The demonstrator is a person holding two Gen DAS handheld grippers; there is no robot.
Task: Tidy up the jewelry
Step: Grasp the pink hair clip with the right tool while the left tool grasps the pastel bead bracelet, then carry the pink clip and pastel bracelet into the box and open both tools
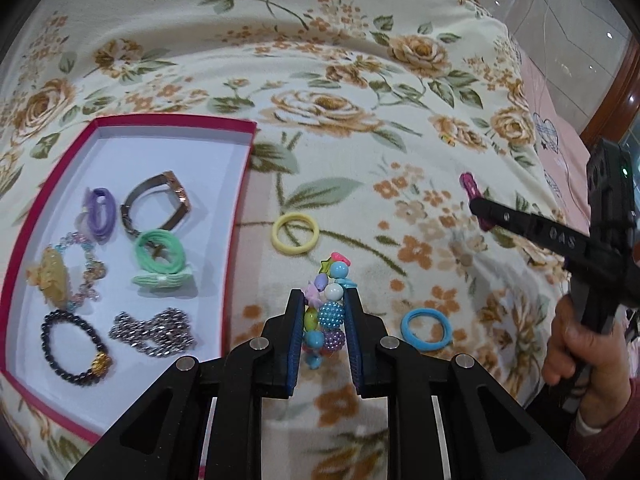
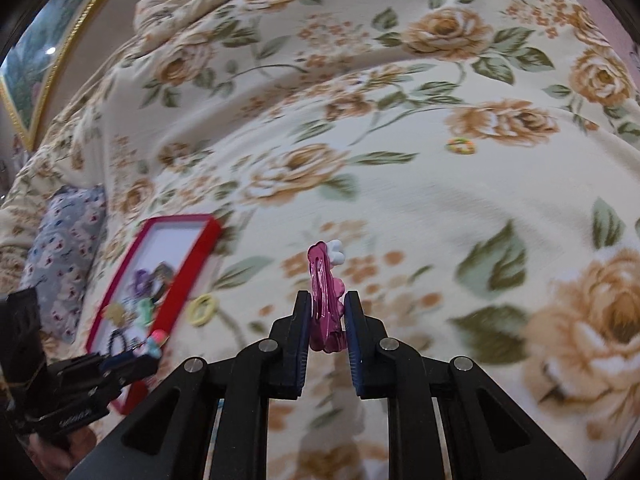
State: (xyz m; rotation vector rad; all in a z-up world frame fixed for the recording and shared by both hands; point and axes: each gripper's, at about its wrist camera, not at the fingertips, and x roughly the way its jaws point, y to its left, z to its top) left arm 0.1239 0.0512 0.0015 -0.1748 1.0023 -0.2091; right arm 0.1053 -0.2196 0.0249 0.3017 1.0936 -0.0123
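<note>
The left hand-held gripper is clenched on a bead bracelet, whose bright blue, white, purple and green beads stand stacked between the two blue pads, with a pink and a star-shaped bead sticking out past the fingertips. The bracelet is held above the flowered bedspread. Just left of this gripper lies the red-edged box with its white floor, which holds a purple hair tie, a metal watch band, a green hair tie, a clear bead bracelet with a yellow charm, a dark bead bracelet and a silver chain. Ahead and slightly left of the fingertips a yellow ring-shaped hair tie lies on the bedspread, just beside the box; to the right, near the pad, lies a blue hair tie.

The right hand-held gripper is grasping a magenta hair clip, held upright between its pads, with a white bow at the far tip. It hovers over the bedspread well to the right of the box. Far ahead and to its right a small multicoloured ring lies on the cloth.
</note>
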